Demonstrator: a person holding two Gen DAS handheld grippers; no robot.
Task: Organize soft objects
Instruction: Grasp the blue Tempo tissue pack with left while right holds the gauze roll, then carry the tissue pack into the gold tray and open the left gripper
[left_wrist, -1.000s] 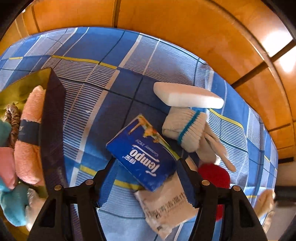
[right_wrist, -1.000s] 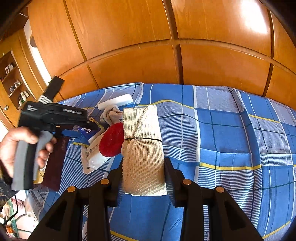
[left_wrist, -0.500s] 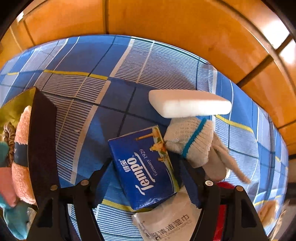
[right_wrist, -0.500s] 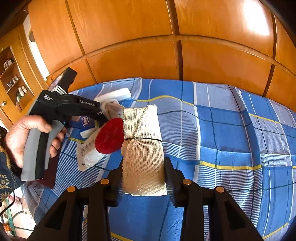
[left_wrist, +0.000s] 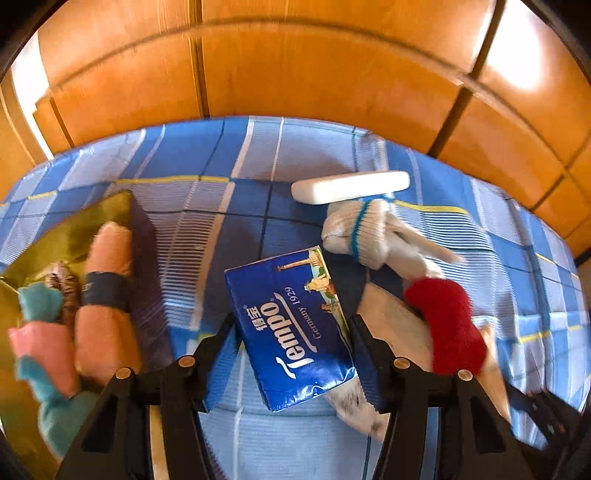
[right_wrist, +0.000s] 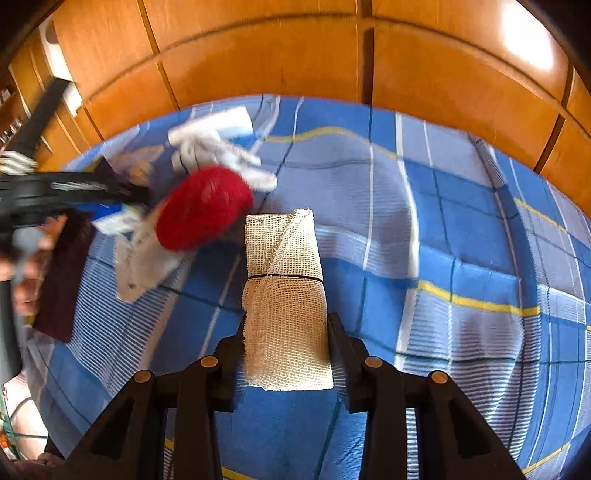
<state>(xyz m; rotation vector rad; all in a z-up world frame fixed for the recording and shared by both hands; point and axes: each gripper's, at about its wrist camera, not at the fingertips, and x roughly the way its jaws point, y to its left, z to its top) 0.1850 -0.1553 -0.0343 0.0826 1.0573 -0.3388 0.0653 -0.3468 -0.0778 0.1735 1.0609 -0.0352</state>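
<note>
Bedsheet (right_wrist: 461, 236) — blue plaid — below orange wood panelling (right_wrist: 280, 59).

Blue rectangular Tempo tissue pack (left_wrist: 295, 328): tilted, lifted off blue checked bedsheet, set between black gripper fingers. Beige mesh cloth roll bound by black band (right_wrist: 286, 299): upright in view, clamped at lower half. Red fluffy round pad (left_wrist: 445, 325): laid on white plastic wipes packet (right_wrist: 138, 258). White knitted glove with blue cuff stripe (left_wrist: 369, 232): flat, touching white oblong sponge block (left_wrist: 349, 186). Peach rolled towel with dark band (left_wrist: 105, 295): stored in dark box with gold lining (left_wrist: 142, 266), beside teal and pink cloths (left_wrist: 40, 332).
</note>
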